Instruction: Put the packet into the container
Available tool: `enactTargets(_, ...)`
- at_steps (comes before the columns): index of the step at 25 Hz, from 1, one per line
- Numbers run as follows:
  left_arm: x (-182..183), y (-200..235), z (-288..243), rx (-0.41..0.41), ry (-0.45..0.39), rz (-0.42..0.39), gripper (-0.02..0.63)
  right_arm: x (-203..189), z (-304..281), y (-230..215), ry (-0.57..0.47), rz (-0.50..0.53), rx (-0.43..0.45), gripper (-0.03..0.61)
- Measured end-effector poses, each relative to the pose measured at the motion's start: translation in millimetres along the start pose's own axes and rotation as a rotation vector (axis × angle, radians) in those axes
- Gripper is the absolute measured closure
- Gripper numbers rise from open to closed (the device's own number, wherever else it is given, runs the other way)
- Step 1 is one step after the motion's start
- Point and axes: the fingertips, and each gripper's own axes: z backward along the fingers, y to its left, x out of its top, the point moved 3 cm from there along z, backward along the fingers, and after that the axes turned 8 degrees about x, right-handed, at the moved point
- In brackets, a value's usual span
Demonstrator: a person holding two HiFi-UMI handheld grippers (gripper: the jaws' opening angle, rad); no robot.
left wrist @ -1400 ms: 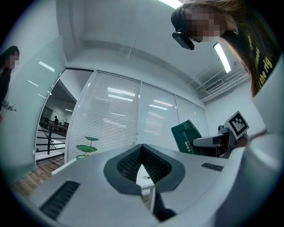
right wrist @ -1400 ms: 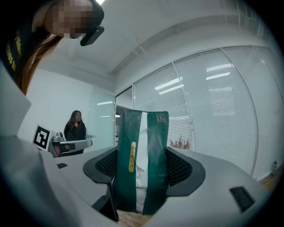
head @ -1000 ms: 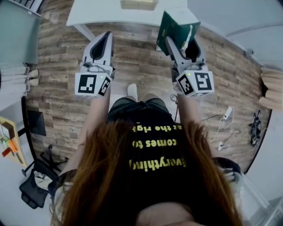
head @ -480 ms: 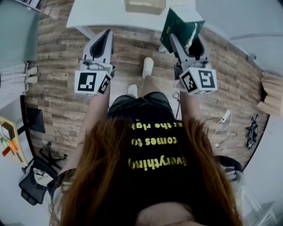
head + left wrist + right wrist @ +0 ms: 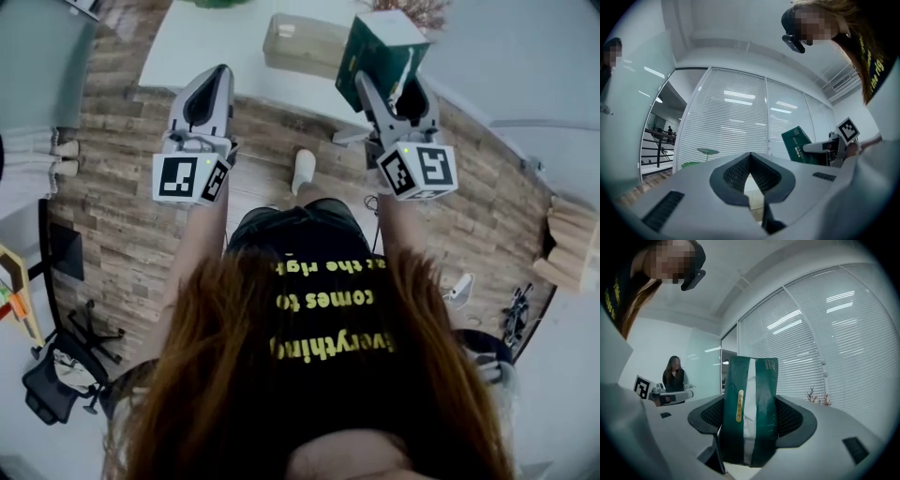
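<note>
One packet (image 5: 749, 394), seemingly upright, fills the right hand-held gripper (image 5: 750, 412).

Packet (image 5: 750, 380): glossy green film with a paler silvery strip down the face you see (foil or plastic, I cannot tell which).
Right gripper (image 5: 751, 401): your shell is smooth, matt, pale-grey plastic; the pads (image 5: 794, 420) are dark with a fine ribbed texture.
Left gripper (image 5: 751, 157): the same matt grey shell and ribbed dark lining.
Marker cube (image 5: 417, 171): flat black-and-white print, no shine.
Container (image 5: 305, 42): cloudy, semi-clear plastic.
Table (image 5: 211, 56): smooth white top.
Floor (image 5: 122, 206): wood-look planks, matt and grainy.
</note>
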Motion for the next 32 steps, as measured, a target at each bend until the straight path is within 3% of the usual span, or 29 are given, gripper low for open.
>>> enactTargets(12,-5.0,-1.2,-113.9,0.085,-0.031,-0.019,0.614,-2.2,-70.5,-88.3,0.03,-0.025,0.115,0.256)
enactTargets(32,-14.9,13.7,-165.8,0.077,0.003,-0.023,0.614,-16.0,-107.8,-105.0,0.082,-0.063,0.154,0.256)
